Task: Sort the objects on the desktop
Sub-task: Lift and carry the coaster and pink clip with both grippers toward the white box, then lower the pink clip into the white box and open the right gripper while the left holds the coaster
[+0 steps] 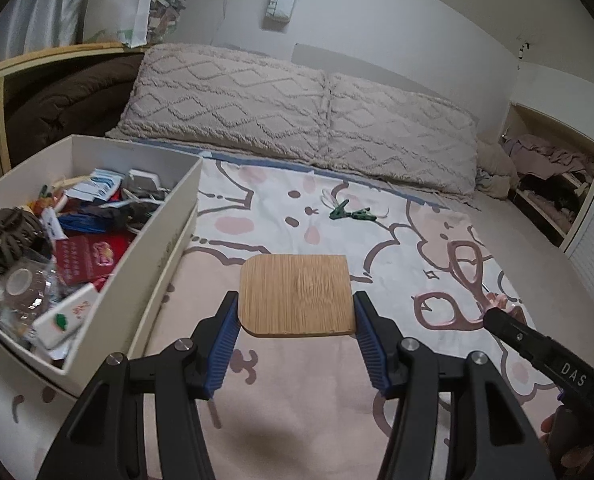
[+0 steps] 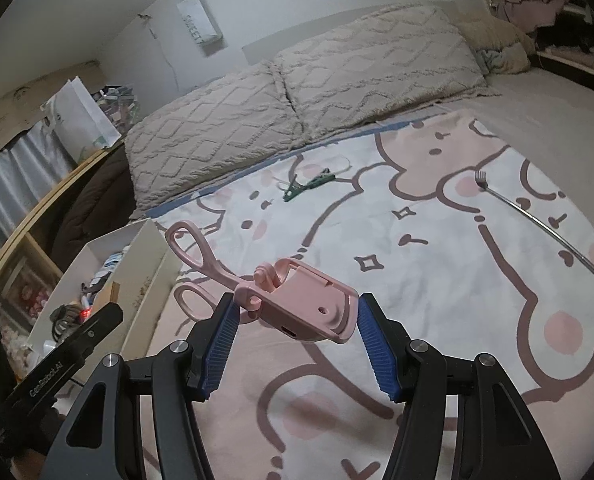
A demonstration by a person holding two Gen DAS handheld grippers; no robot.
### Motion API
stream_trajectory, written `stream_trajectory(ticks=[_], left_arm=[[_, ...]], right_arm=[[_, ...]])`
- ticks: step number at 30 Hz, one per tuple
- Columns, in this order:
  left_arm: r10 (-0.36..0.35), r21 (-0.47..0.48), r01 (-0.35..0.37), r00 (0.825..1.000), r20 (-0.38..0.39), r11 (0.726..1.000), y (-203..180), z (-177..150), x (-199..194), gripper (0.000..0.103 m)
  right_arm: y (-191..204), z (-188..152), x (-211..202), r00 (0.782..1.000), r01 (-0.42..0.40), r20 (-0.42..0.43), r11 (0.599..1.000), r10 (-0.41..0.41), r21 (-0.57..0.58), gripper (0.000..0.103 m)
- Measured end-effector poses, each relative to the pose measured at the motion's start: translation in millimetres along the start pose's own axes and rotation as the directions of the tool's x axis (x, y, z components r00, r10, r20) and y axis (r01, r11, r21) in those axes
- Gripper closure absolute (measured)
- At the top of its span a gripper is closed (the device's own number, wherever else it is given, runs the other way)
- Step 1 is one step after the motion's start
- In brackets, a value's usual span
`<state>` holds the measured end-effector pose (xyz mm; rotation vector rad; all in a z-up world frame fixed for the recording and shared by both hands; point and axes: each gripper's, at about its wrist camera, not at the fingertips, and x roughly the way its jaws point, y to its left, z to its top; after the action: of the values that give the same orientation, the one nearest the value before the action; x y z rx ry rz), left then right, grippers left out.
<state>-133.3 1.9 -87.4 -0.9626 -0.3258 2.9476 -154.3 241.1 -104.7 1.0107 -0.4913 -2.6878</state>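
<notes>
The left gripper (image 1: 296, 322) holds its blue ribbed fingers (image 1: 225, 344) clamped on the side edges of a flat rounded bamboo board (image 1: 297, 295), which stands clear above the bed. The right gripper (image 2: 296, 320) holds its fingers (image 2: 221, 340) clamped on a pink plastic scissor-handled eyelash curler (image 2: 297, 304); the two loop handles point toward 10 o'clock in the right wrist view.

From the left gripper, a white rectangular cardboard box (image 1: 157, 236) sits at 9 o'clock on the bed, filled with mixed small items. A pair of green clothes pegs (image 1: 351, 213) lies at 12 o'clock on the pink-and-white cartoon-print bedsheet (image 1: 397, 248). Two beige textured pillows (image 1: 297, 108) lie beyond them at the headboard.

From the right gripper, a thin metal telescopic back scratcher (image 2: 537, 220) lies at 2 o'clock on the sheet, well apart from the pegs.
</notes>
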Motion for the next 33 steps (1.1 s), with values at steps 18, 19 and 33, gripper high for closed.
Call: stream_trajectory(ticks=[18, 19, 33], left_arm=[[0.098, -0.038, -0.095, 0.992, 0.082, 0.995, 70, 16, -45, 0.048], [0.105, -0.044, -0.101, 0.991, 0.084, 0.994, 75, 17, -46, 0.048], [0.182, -0.118, -0.171, 0.979, 0.088, 0.978, 146, 16, -60, 0.048]], right_arm=[[63, 14, -8, 0.989, -0.146, -0.006, 0.982, 0.146, -0.123, 0.042], [66, 14, -8, 0.988, -0.154, -0.01, 0.98, 0.154, -0.128, 0.042], [131, 5, 24, 0.961, -0.271, -0.116, 0.943, 0.252, -0.192, 0.042]])
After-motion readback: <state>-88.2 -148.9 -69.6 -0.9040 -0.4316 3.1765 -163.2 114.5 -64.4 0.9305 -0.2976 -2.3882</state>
